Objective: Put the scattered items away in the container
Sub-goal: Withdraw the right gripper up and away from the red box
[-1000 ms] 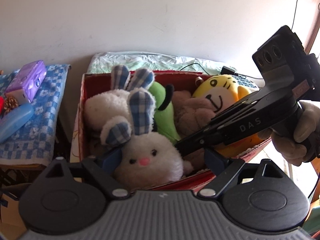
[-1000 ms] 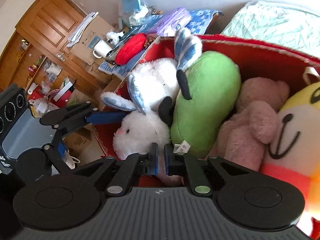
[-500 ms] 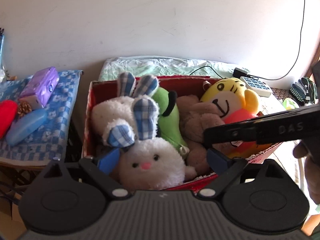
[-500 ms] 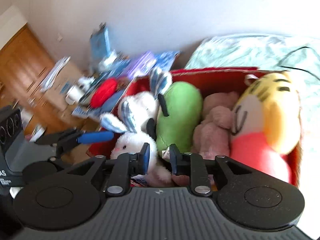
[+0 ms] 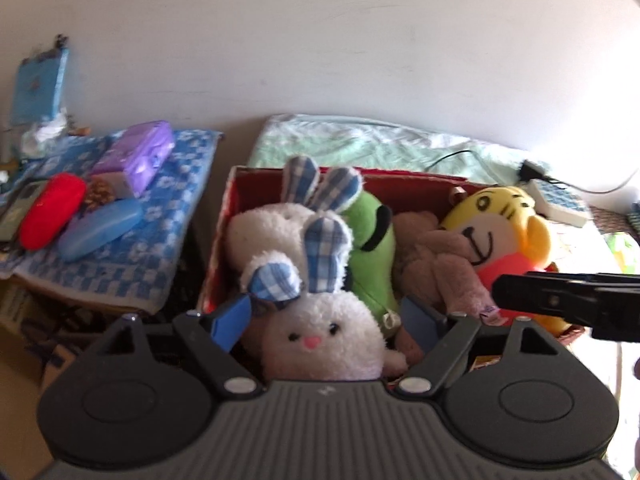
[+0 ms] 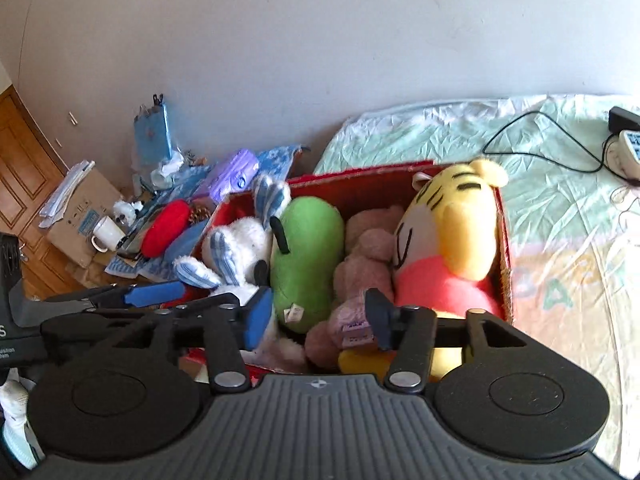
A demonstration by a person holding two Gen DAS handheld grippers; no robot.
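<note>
A red box (image 5: 240, 184) (image 6: 360, 174) stands on the bed and holds several plush toys: a white rabbit with blue checked ears (image 5: 320, 332) (image 6: 236, 252), a green plush (image 5: 370, 252) (image 6: 306, 256), a pink-brown bear (image 5: 436, 264) (image 6: 360, 268) and a yellow tiger in a pink top (image 5: 500, 232) (image 6: 448, 240). My left gripper (image 5: 326, 318) is open and empty, just in front of the rabbit. My right gripper (image 6: 318, 318) is open and empty, above the box's near edge. The right gripper's finger also shows in the left wrist view (image 5: 560, 300).
A side table with a blue checked cloth (image 5: 160, 200) left of the box carries a purple pack (image 5: 136, 156), a red case (image 5: 52, 216) and a blue case (image 5: 100, 228). A green bedsheet (image 6: 560, 208), a cable and charger (image 6: 622, 118) lie right. A cardboard box and a white mug (image 6: 106, 232) sit far left.
Both grippers have pulled back and up from the box. My right gripper has gone from shut to open. The toys have stayed in the box.
</note>
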